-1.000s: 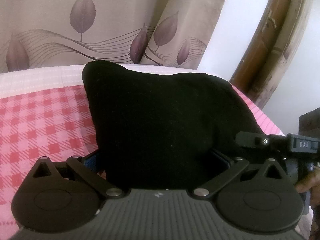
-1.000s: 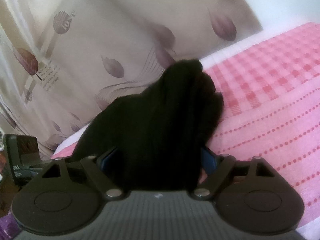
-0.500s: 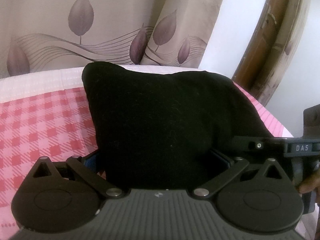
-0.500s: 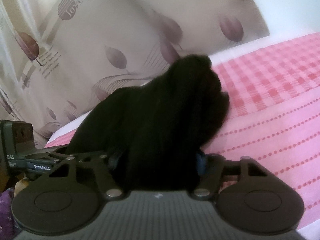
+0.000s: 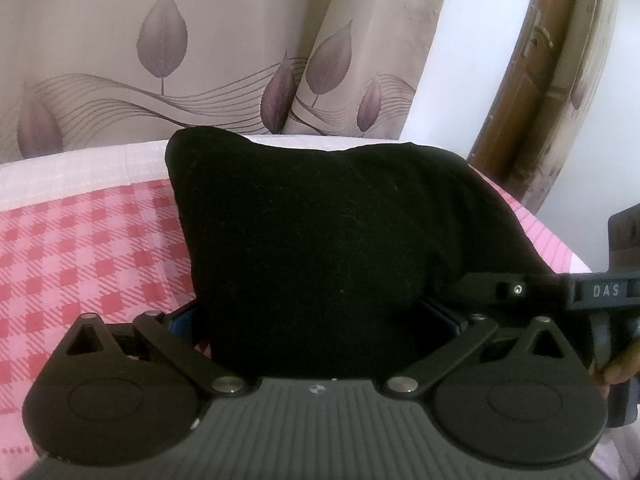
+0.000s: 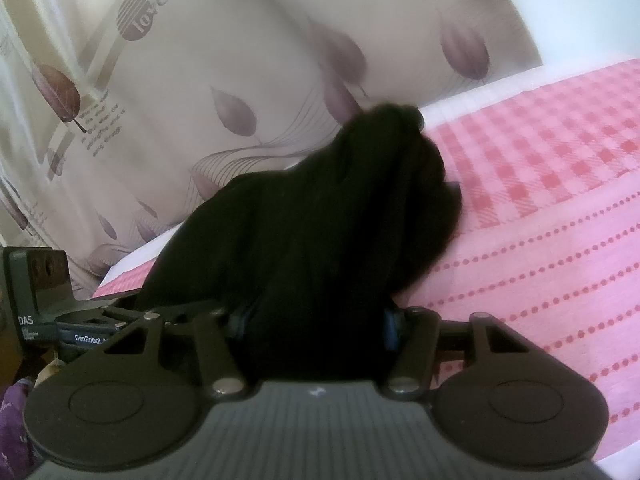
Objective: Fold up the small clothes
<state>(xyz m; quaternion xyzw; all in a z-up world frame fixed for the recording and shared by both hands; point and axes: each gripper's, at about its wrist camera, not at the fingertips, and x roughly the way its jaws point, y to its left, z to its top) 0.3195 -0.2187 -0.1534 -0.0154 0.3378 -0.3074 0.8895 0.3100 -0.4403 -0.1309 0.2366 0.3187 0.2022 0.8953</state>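
Note:
A black garment (image 5: 320,232) hangs between both grippers above a pink checked bed cover (image 5: 88,248). My left gripper (image 5: 316,320) is shut on its near edge; the cloth hides the fingertips. The right gripper's body (image 5: 600,292) shows at the right edge of the left wrist view. In the right wrist view the black garment (image 6: 328,240) is bunched in folds and my right gripper (image 6: 316,324) is shut on it. The left gripper's body (image 6: 44,312) shows at the far left there.
A beige curtain (image 5: 200,60) with purple leaves hangs behind the bed. A brown door frame (image 5: 532,92) and a white wall (image 5: 460,60) stand at the right. The bed cover (image 6: 540,220) stretches to the right in pink checks and dotted stripes.
The right gripper's jaws have closed tighter on the cloth, and it has swung closer to the left gripper. The garment has shifted a little with it. The left gripper has stayed about where it was.

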